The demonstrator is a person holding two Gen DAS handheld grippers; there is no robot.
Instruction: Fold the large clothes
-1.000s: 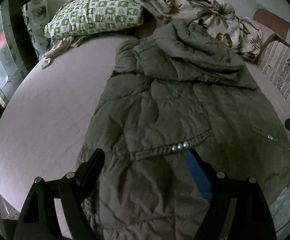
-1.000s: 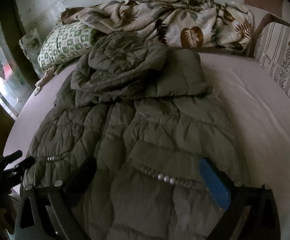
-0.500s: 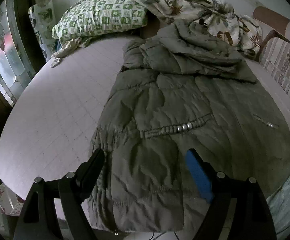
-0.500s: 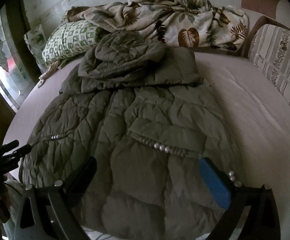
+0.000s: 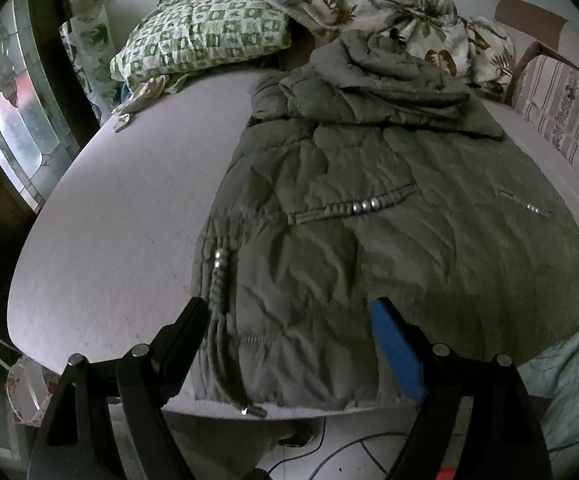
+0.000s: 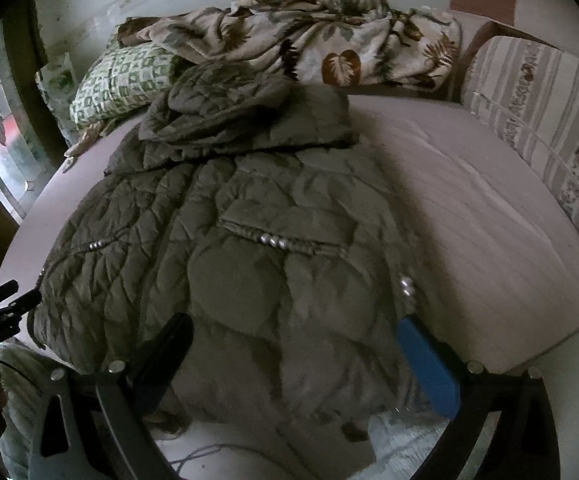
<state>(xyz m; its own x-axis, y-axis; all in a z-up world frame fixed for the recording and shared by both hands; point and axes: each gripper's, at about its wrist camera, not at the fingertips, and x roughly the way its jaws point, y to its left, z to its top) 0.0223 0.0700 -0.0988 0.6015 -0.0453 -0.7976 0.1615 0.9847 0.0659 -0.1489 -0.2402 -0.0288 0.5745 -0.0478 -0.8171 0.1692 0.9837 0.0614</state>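
We are looking down at a large olive-green quilted puffer jacket (image 5: pixel 369 220) that is lying flat on the pale pink-sheeted bed (image 5: pixel 121 220), its hem hanging over the bed's near edge at 6 o'clock and its hood bunching in a crumpled heap toward 12 o'clock. Rows of small silver beads (image 5: pixel 363 206) are trimming the slanted pocket openings, and the diamond stitching is puckering all over the fabric. At 11 o'clock a green-and-white checked pillow (image 5: pixel 205 40) is resting at the head of the bed, and a cream blanket with brown leaf prints (image 6: pixel 329 36) is lying behind the hood at 12 o'clock. We are holding the left gripper (image 5: pixel 289 324) with its jaws spread wide above the hem, gripping nothing. The right gripper (image 6: pixel 293 340) is likewise gaping wide over the hem's right corner, with nothing between its fingers.
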